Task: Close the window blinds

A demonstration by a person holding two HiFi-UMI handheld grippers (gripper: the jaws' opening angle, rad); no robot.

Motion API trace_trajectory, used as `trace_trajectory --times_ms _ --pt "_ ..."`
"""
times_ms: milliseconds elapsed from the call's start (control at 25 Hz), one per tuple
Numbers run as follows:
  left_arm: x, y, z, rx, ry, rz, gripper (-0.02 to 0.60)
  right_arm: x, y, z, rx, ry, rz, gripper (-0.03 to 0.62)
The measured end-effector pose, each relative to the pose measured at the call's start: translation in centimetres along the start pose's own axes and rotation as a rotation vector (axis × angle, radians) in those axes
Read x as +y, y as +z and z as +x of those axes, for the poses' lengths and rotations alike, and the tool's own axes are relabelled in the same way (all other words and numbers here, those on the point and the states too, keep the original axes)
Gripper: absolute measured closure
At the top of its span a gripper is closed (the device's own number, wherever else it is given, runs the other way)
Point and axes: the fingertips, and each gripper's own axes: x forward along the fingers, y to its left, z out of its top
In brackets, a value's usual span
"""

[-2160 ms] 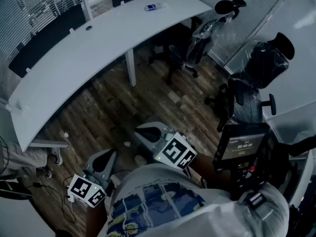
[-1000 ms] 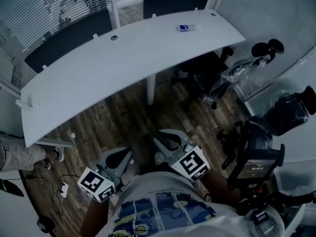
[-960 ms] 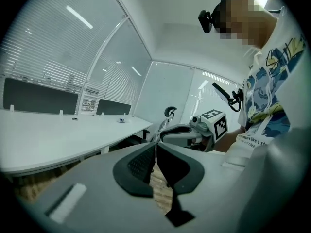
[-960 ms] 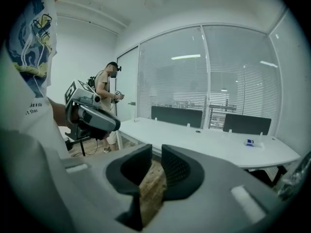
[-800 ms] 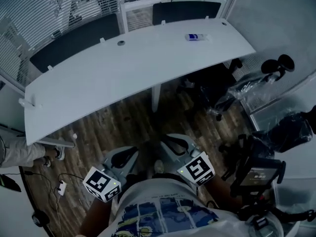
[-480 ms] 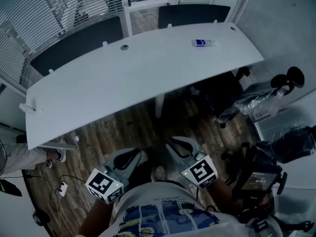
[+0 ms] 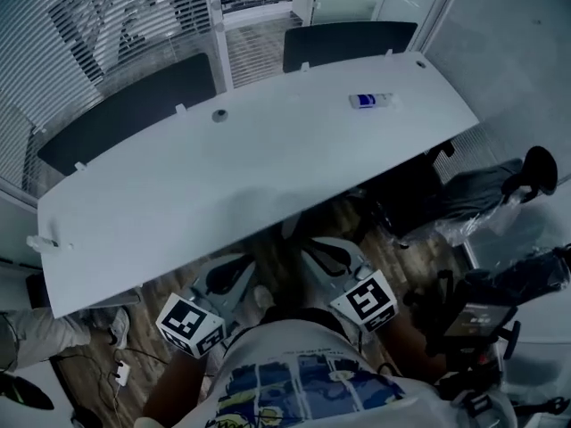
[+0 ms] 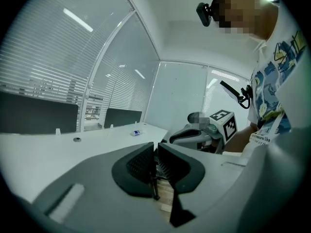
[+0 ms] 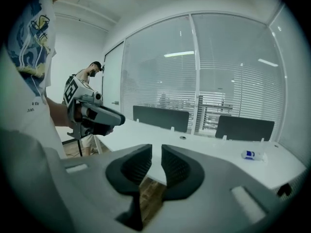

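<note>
Closer now, the white slatted window blinds (image 7: pixel 98 34) hang beyond the curved white tabletop (image 7: pixel 268 159); fingers of the left gripper (image 7: pixel 243 270) have just eased apart, those of the right gripper (image 7: pixel 319 250) stand slightly parted, both empty; the wide tabletop could block their reach

long desk (image 7: pixel 268 163) + dark panels (image 7: pixel 134 114) block way to blinds (image 7: pixel 53 52).

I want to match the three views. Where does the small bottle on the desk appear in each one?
Head view: bottle at upper right, on the desk.
Left gripper view: bottle left of centre, small.
Right gripper view: bottle at right, below the middle.
Shared landmark: desk hole, left of the bottle in all three.
</note>
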Motion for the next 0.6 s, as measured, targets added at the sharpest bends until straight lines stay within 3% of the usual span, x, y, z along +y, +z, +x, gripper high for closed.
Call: trace_trajectory --times_ms 160,320,600 --pt "5.9 1.3 2.6 0.015 0.02 0.024 0.551 -3.8 1.8 4.5 -0.037 -0.045 0.035 0.546" --pt "10.4 2.2 3.9 0.021 0.067 0.017 0.551 -5.5 2.8 8.6 -0.01 -0.014 0.009 0.546" --pt "18.6 7.7 8.8 -0.001 0.237 0.134 0.551 -12.5 5.4 15.2 -0.019 0.057 -0.027 0.546"
